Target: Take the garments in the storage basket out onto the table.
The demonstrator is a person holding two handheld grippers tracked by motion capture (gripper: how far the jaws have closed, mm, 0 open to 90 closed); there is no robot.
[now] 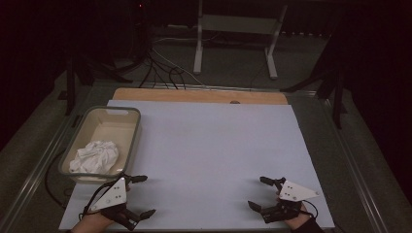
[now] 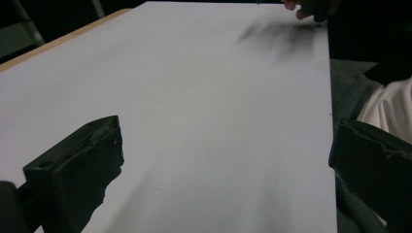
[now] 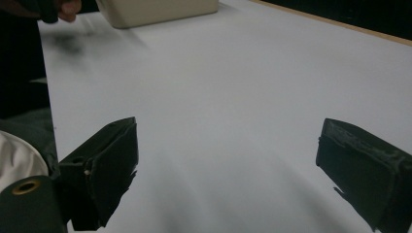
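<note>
A white sheet [image 1: 209,160] covers most of the table, with a strip of bare wooden board [image 1: 199,95] showing along its far edge. At the near left corner the left gripper [image 1: 143,195] rests low over the sheet, held by a hand [image 1: 90,224] that comes in from the near edge. Its jaws stand wide apart and hold nothing; they point toward the right, across the sheet. In the left gripper view the same two black jaws rise at either side with only the plain white sheet [image 2: 194,97] between them.

At the near right corner the right gripper [image 1: 258,192] sits low over the sheet, its jaws also spread wide and empty, pointing left toward the other gripper. The two grippers are well apart, with bare sheet between them. The right gripper view shows its jaws parted over the white sheet [image 3: 233,97], and the side of a pale tub [image 3: 155,10] at the far left of that picture.

In the high view this clear plastic tub [image 1: 130,141] stands on the left edge of the sheet, just beyond the left gripper. Inside it, toward its near end, lies a crumpled white cloth [image 1: 94,156]. Neither gripper touches the tub or the cloth.

Beyond the table, on the dark floor, are tangled cables [image 1: 160,68] and a grey metal stand [image 1: 235,29].
</note>
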